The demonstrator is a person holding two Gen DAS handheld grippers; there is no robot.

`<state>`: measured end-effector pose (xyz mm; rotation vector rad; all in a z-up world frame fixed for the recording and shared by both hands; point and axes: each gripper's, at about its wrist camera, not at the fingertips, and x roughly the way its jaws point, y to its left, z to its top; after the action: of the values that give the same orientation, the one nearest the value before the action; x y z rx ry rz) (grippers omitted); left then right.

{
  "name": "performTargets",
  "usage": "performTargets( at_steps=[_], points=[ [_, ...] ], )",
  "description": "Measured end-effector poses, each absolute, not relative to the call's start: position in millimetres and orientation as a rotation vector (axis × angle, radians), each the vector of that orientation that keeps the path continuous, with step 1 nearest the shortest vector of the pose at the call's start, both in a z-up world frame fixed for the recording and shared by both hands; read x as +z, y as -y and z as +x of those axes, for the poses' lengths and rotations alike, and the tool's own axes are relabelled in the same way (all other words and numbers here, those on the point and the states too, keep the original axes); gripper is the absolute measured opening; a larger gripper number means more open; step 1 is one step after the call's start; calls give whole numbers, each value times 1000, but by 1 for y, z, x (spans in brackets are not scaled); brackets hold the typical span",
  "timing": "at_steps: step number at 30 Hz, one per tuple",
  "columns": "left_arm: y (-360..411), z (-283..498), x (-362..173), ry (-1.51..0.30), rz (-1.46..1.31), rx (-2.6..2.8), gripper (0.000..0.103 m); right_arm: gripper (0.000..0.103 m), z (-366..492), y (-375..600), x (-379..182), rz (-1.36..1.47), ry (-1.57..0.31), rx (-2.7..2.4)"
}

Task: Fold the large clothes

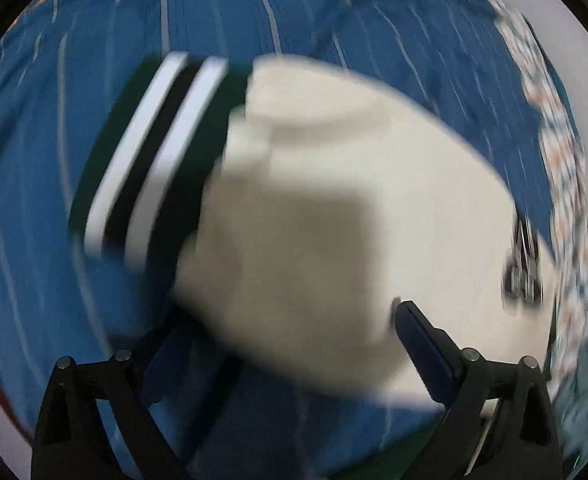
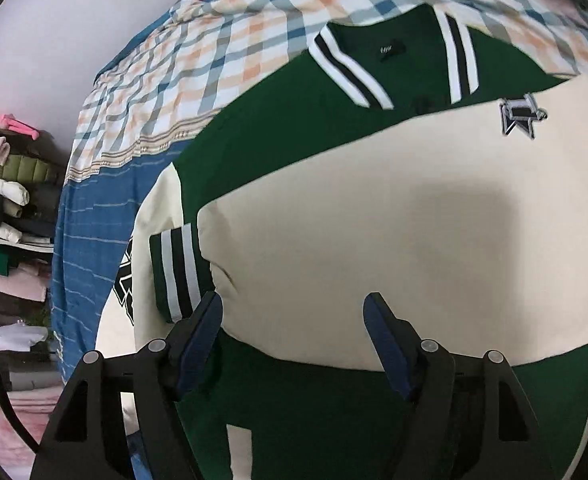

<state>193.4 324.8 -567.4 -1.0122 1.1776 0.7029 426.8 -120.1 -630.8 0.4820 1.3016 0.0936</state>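
Note:
A green varsity jacket (image 2: 286, 128) with cream sleeves lies flat on a bed. One cream sleeve (image 2: 374, 220) is folded across the body, with a star patch (image 2: 522, 116) on it and its striped cuff (image 2: 178, 272) to the left. My right gripper (image 2: 294, 304) hovers open just over this sleeve's near edge, with no cloth pinched. The left wrist view is blurred. It shows the cream sleeve (image 1: 334, 200) and striped cuff (image 1: 154, 152) over the blue sheet. My left gripper (image 1: 286, 332) points down over the sleeve, jaws wide apart and holding nothing.
The bed has a blue striped sheet (image 2: 90, 232) and a plaid blanket (image 2: 214, 60) behind the jacket. A pile of folded clothes (image 2: 2, 192) sits on shelves left of the bed. A white wall (image 2: 74, 20) stands behind.

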Motion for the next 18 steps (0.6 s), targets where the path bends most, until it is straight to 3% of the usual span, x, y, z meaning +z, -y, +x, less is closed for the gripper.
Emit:
performTargets(
  at_steps=[1, 3, 4, 5, 11, 12, 13, 18],
  points=[
    [-334, 201, -566, -1160, -985, 735, 75, 75, 426, 114, -631, 475, -1302, 106],
    [-352, 213, -563, -1138, -934, 793, 52, 75, 431, 101, -625, 434, -1312, 124],
    [-364, 220, -558, -1114, -882, 822, 27, 75, 433, 85, -629, 386, -1317, 136],
    [-373, 226, -554, -1101, -848, 829, 19, 75, 435, 80, -628, 337, -1325, 125],
    [-421, 287, -512, -1011, -644, 738, 15, 73, 452, 0, -641, 89, -1338, 197],
    [-421, 296, -505, -999, -605, 722, 14, 67, 459, -8, -650, 121, -1363, 198],
    [-419, 309, -495, -988, -559, 705, 14, 53, 464, -12, -656, 124, -1379, 159],
    [-407, 322, -466, -954, -451, 671, 13, 52, 483, -21, -671, 146, -1441, 122]
  ],
)
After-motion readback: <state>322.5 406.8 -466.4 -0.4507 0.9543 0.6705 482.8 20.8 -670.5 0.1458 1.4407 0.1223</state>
